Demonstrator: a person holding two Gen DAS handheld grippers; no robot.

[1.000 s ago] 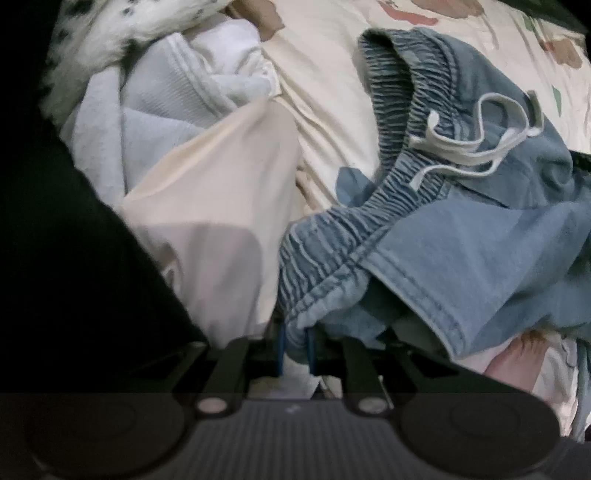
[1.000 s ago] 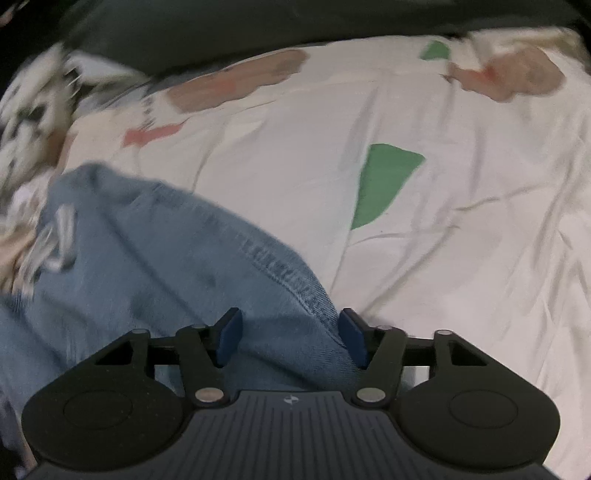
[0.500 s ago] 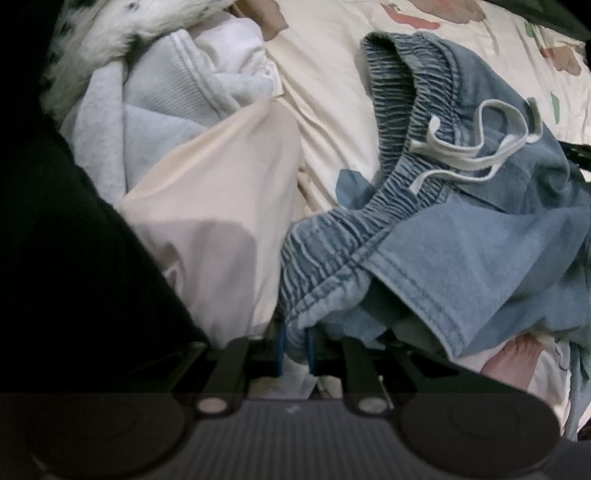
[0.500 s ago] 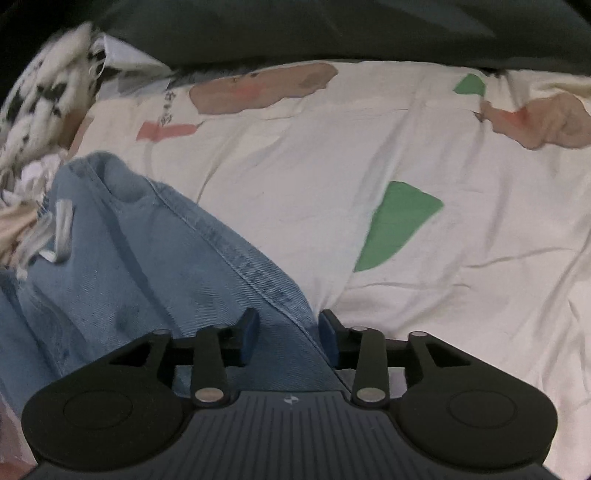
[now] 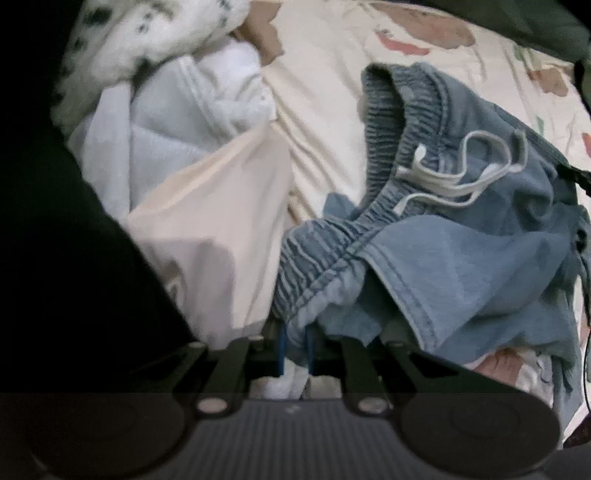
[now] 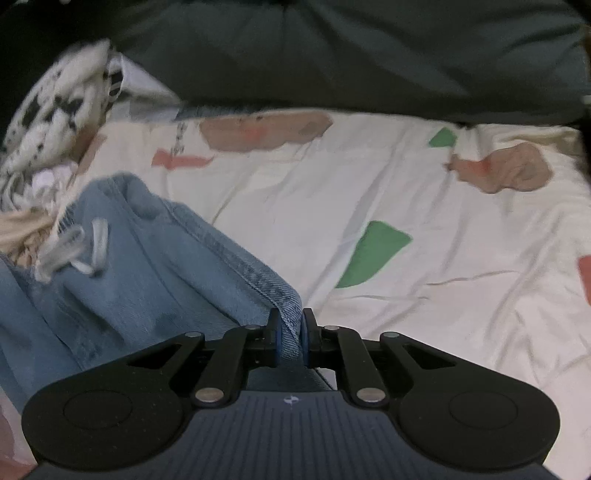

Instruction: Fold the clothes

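Blue denim shorts (image 5: 461, 258) with an elastic waistband and a white drawstring (image 5: 461, 173) lie crumpled on the bed. My left gripper (image 5: 295, 339) points down and is shut on the waistband's edge. In the right wrist view the same denim shorts (image 6: 147, 266) stretch off to the left. My right gripper (image 6: 290, 332) is closing its jaws on a stitched hem corner, and the pads press on the denim between them.
A cream garment (image 5: 214, 221), a pale grey-white one (image 5: 177, 122) and a spotted fluffy fabric (image 5: 147, 33) are piled left of the shorts. The patterned cream bed sheet (image 6: 406, 184) spreads to the right. A dark blanket (image 6: 332, 55) lies along the far edge.
The right gripper's jaws have come together on the shorts' hem and lifted it slightly. The left gripper keeps its hold on the waistband with little movement.
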